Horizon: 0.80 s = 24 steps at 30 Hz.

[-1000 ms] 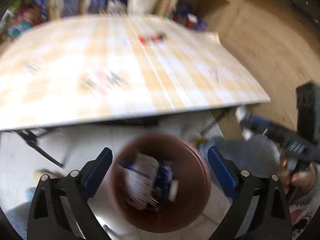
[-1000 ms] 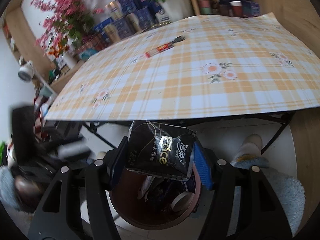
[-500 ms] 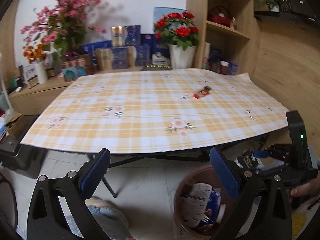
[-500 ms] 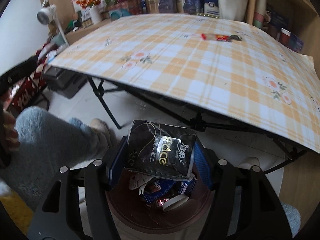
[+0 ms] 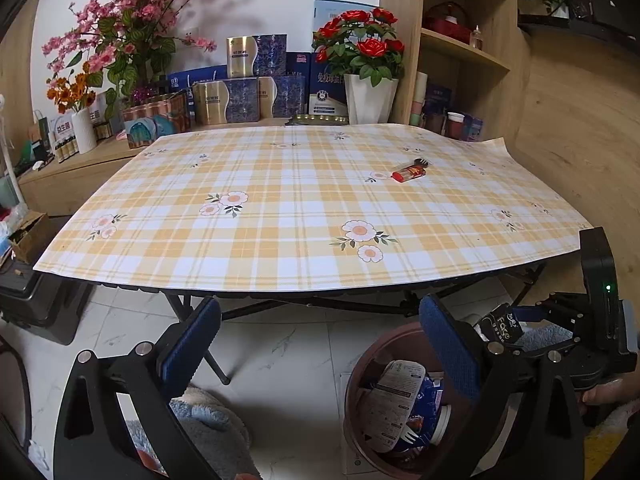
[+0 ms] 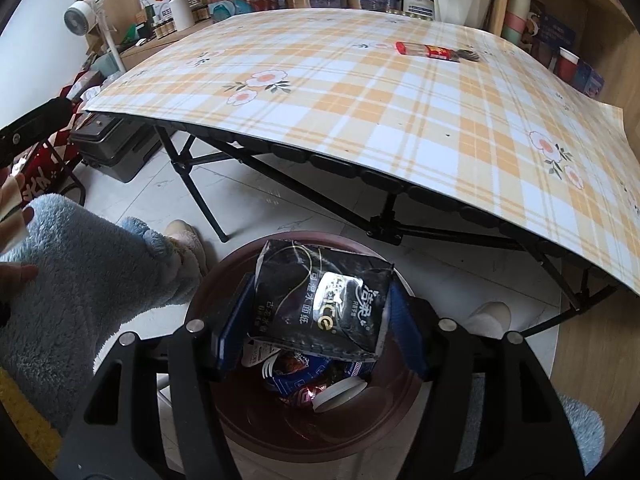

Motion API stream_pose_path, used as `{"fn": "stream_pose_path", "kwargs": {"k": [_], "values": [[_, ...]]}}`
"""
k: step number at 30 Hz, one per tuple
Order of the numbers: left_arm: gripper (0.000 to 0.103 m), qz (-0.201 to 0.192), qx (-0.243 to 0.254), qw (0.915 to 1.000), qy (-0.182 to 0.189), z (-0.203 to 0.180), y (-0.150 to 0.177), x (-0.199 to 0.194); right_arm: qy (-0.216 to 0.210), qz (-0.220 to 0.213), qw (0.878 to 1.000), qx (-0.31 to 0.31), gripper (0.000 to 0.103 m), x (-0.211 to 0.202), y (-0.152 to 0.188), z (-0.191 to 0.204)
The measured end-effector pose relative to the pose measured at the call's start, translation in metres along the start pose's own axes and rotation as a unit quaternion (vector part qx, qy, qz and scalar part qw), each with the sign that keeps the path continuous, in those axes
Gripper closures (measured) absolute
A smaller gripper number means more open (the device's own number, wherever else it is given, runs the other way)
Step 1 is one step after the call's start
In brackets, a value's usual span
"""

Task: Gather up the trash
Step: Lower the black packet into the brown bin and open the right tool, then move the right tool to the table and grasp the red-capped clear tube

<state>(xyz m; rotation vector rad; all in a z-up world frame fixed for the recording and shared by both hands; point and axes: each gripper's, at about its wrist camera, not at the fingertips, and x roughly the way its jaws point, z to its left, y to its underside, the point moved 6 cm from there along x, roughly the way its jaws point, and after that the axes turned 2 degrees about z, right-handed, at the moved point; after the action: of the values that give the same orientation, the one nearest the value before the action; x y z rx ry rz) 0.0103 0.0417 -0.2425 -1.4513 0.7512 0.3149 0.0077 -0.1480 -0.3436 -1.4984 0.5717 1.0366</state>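
Right claw (image 6: 316,322) grasping black tissue packet (image 6: 320,304), directly above brown bin (image 6: 224,420) on floor; drop path clear. Left claw (image 5: 320,348) released, empty. Red wrapper (image 5: 409,171) near surface's far right corner.

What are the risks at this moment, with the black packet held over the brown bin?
1. The black tissue packet sits between the right gripper pads above the brown bin. It is wide and tilted, so on release it may catch on the rim or land on the piled trash and slide out.
2. The red wrapper lies on the table, uncollected; it may be forgotten.
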Motion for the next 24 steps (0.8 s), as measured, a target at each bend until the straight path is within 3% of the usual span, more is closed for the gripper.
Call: {"fn": "stream_pose_path", "kwargs": {"k": [2, 4, 7, 24], "values": [[0.006, -0.001, 0.005, 1.0000, 0.003, -0.001, 0.000, -0.001, -0.003, -0.002, 1.000, -0.002, 0.031, -0.001, -0.001, 0.001], [0.006, -0.001, 0.009, 1.0000, 0.003, -0.003, -0.001, -0.001, -0.003, -0.007, 1.000, -0.002, 0.013, -0.003, -0.002, 0.001], [0.006, -0.001, 0.015, 0.9999, 0.001, -0.005, -0.001, 0.000, -0.003, -0.013, 1.000, -0.001, 0.007, -0.005, -0.004, 0.001], [0.006, 0.003, 0.022, 0.9997, 0.000, -0.008, -0.002, 0.002, 0.008, -0.043, 0.999, 0.016, 0.006, -0.020, -0.011, -0.008]]}}
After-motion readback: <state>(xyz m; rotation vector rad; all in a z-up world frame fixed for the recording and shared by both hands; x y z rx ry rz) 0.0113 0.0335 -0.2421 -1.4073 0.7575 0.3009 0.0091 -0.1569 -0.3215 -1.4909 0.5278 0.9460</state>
